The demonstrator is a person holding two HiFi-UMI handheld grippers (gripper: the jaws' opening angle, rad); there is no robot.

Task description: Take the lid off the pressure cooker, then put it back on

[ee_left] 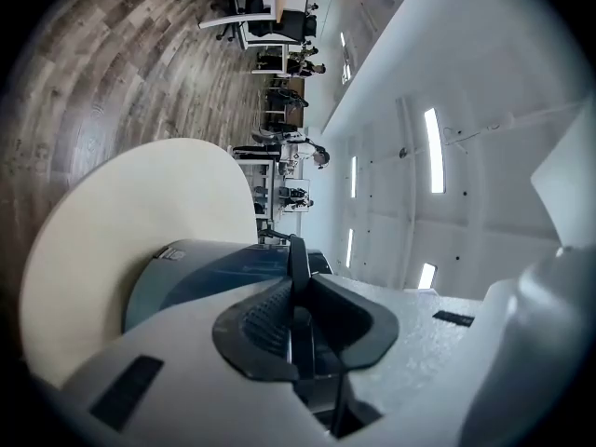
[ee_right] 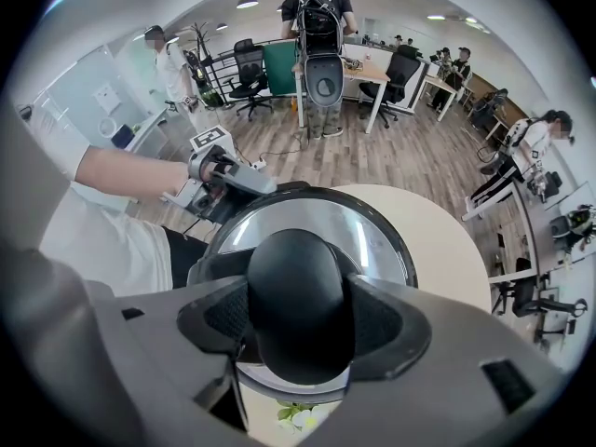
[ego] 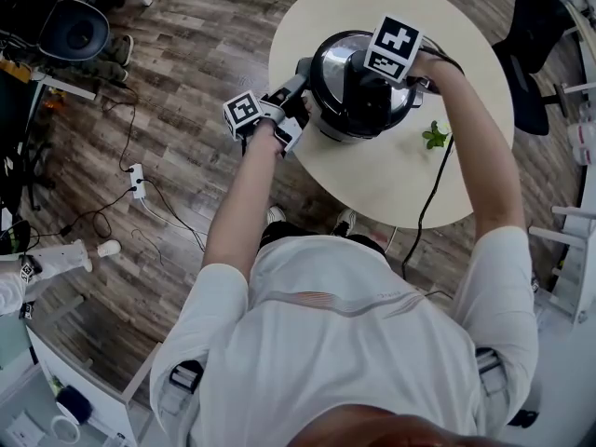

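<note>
Item one, my right claw (ee_right: 300, 331): pointing down, pinching the black lid knob (ee_right: 296, 282) from both sides. Item two, my left claw (ee_left: 300, 333): nearly pressed together, nipping the thin black side handle (ee_left: 298, 259) of the pressure cooker (ego: 358, 110). The steel lid (ee_right: 372, 236) sits on the cooker. The cooker stands on the round cream desk (ego: 400, 180), with a small green sprig (ego: 434, 136) near it.

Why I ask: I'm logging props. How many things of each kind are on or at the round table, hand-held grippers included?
Pressure cooker: 1
Lid: 1
Green plant sprig: 1
Black cord: 1
Hand-held gripper: 2, left and right
Total: 6
</note>
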